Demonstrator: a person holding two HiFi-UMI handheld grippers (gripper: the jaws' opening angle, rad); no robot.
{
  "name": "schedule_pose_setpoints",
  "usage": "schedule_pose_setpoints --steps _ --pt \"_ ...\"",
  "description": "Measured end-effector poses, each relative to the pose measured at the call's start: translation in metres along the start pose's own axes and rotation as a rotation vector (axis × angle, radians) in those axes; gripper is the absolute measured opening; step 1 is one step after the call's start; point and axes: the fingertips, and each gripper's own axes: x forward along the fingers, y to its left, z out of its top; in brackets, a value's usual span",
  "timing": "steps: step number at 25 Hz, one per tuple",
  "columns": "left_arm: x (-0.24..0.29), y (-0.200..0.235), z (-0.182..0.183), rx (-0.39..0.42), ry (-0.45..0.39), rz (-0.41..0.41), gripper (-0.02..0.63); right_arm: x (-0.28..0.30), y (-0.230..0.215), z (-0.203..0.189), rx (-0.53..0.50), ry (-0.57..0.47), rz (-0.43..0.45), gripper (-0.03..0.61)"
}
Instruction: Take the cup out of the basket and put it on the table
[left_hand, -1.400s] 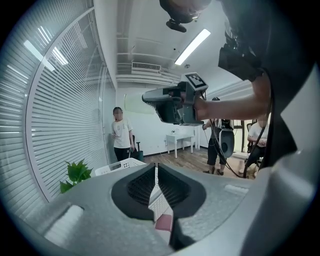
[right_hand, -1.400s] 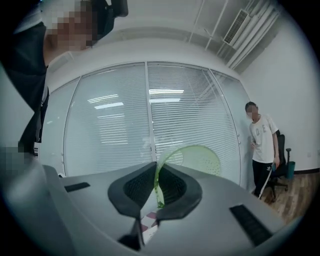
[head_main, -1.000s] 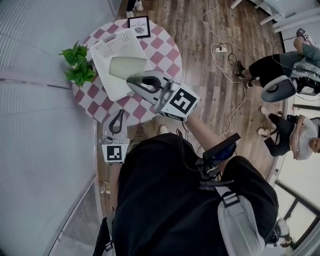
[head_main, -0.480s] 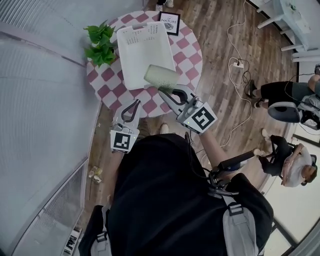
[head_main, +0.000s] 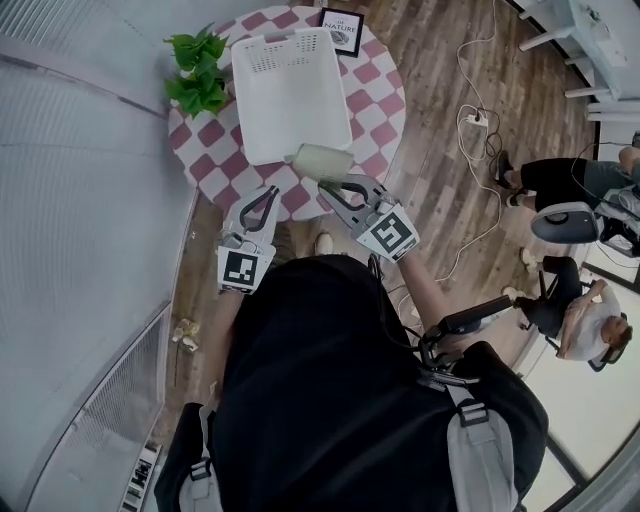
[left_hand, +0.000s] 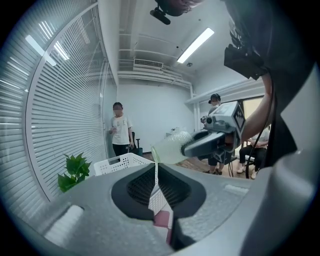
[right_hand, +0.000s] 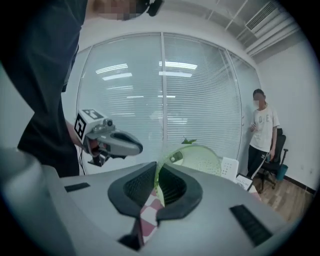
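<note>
Cup (head_main: 322, 160), translucent green plastic, gripped by right gripper (head_main: 326, 184); left gripper (head_main: 270, 192) jaws closed.

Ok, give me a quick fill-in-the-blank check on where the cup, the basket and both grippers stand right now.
1. The right gripper pinches the pale green cup by its ____.
2. The cup hangs ____ the white basket, over the near edge of the checkered table.
3. The left gripper has its jaws together and holds ____.
4. In the head view the potted plant stands at the basket's ____ side.

Missing words: rim; outside; nothing; left
</note>
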Motion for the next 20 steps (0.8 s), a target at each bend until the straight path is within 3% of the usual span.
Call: schedule_pose_setpoints --steps 11,16,20 --pt "-0.009 -0.015 -0.007 -0.012 0.023 0.022 0.006 -0.005 0.010 -0.129 -0.059 0.419 0.065 0.021" --pt "-0.014 -0.011 -0.016 -0.024 0.037 0.050 0.006 -0.001 0.006 -0.176 -0.187 0.652 0.127 0.021" --pt "-0.016 -0.008 -0.023 -0.035 0.045 0.066 0.006 0.006 -0.002 -0.193 -0.234 0.726 0.150 0.021"
